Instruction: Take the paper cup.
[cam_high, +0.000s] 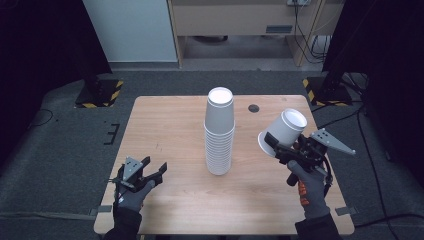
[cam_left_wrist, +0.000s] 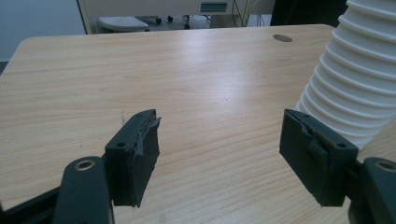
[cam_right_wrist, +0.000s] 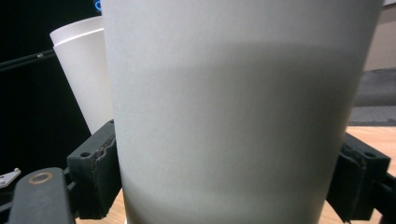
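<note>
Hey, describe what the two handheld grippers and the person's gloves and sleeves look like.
Both the left gripper and right gripper are black, with two blocky jaws faced in worn dark padding and a grey three-cornered plate on top. The gloves are grey with orange marks on the right one; the sleeves are dark.

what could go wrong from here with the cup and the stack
The right gripper holds a thin paper cup tilted above the table; a hard squeeze may crush it, a loose one may drop it. The stack is tall and narrow, so a bump could topple it. The left gripper is open, not steadying it.
</note>
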